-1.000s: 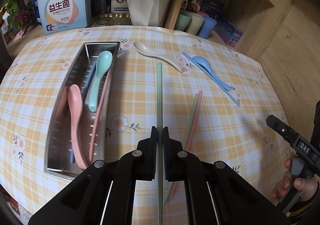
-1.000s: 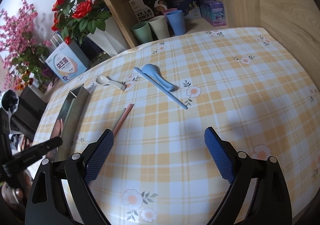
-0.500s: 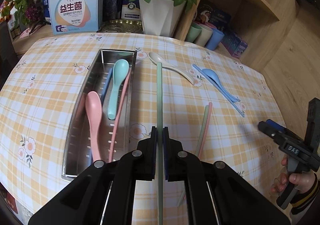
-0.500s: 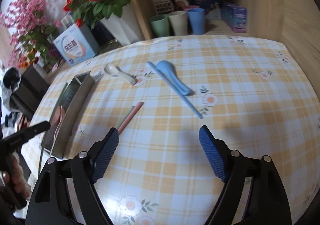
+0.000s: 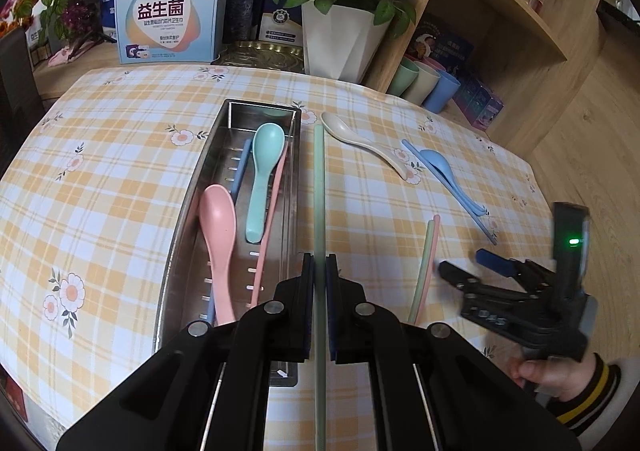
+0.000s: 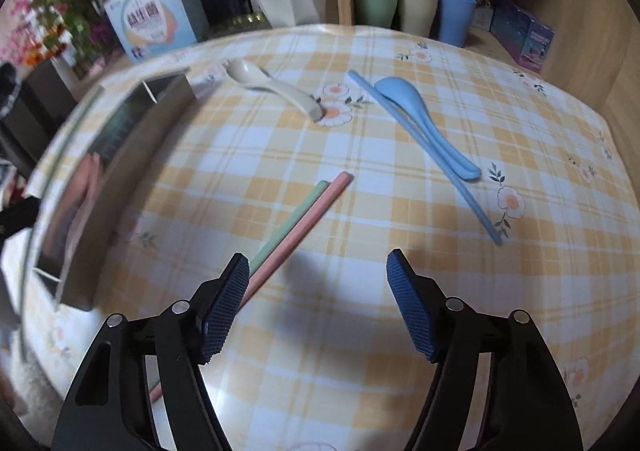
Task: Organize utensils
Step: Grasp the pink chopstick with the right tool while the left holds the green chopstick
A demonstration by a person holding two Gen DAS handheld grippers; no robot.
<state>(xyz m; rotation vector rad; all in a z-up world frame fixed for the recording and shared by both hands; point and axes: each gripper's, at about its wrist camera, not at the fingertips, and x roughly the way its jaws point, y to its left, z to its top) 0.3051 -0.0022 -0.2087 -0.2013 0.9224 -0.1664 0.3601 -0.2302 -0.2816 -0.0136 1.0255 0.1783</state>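
Left claw (image 5: 319, 271) grips a green chopstick (image 5: 319, 187), parallel to the tray (image 5: 188, 203) just left. Right claw (image 6: 316, 291) – jaws closing, nothing between – nears the green-pink pair (image 6: 308, 211), seemingly beside its left pad.

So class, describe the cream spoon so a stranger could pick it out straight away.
Start at the long metal tray on the checked tablecloth. Just past its far right corner lies the cream spoon, bowl towards the white flowerpot, handle angled towards the blue spoon. It is the only pale, off-white spoon, and it lies alone with no chopstick beside it.
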